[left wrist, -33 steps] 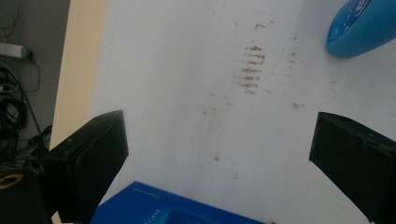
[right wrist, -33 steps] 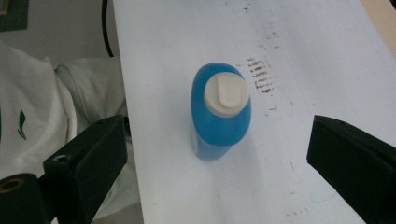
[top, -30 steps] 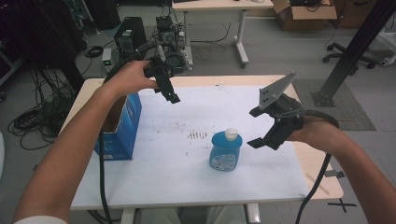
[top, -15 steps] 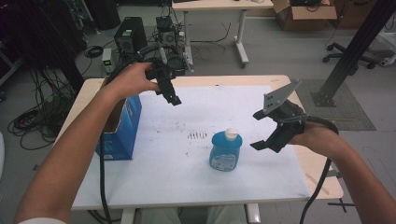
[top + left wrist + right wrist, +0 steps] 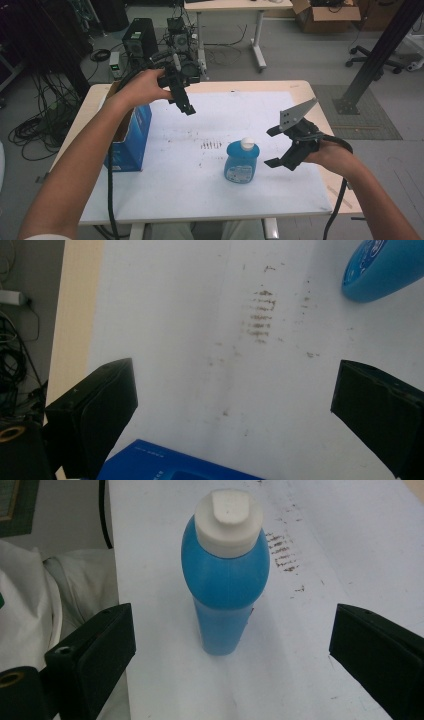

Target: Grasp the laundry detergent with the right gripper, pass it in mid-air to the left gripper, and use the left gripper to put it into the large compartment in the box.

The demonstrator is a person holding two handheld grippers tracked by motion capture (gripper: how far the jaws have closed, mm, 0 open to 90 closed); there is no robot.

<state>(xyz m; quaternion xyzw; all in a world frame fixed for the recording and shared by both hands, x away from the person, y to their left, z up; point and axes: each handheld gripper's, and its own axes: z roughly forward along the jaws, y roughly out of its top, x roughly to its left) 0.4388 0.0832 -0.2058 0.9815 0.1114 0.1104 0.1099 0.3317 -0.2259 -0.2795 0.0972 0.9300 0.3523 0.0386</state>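
Two grippers up, both empty. Right gripper [image 5: 276,148] hangs just off the right side of the blue bottle [image 5: 241,162], which stands upright on the white counter [image 5: 190,195], near the front edge and right of centre, white cap [image 5: 228,515] on. Right gripper view looks straight at the bottle [image 5: 225,590]: it sits centred between the two black fingers [image 5: 95,655] but farther out than their tips, so nothing is touched yet; fingers spread wide, well wider than the bottle's body. Left gripper [image 5: 182,97] is held high over the rear left of the counter, beside the open blue box [image 5: 131,140] standing at the left edge; its fingers [image 5: 100,405] are also spread wide with only stained counter between them (the brown smudges [image 5: 261,315] are on the sheet, not loose things). A corner of the box [image 5: 165,467] shows low in the left gripper view, the bottle's base [image 5: 382,270] at the top right. Step in hand, by my reading: the approach to grasp the bottle with the right gripper. Next move calls for pushing forward until the body lies between the fingers, below the shoulder, then closing squarely; a glancing touch could tip it, being tall and narrow.
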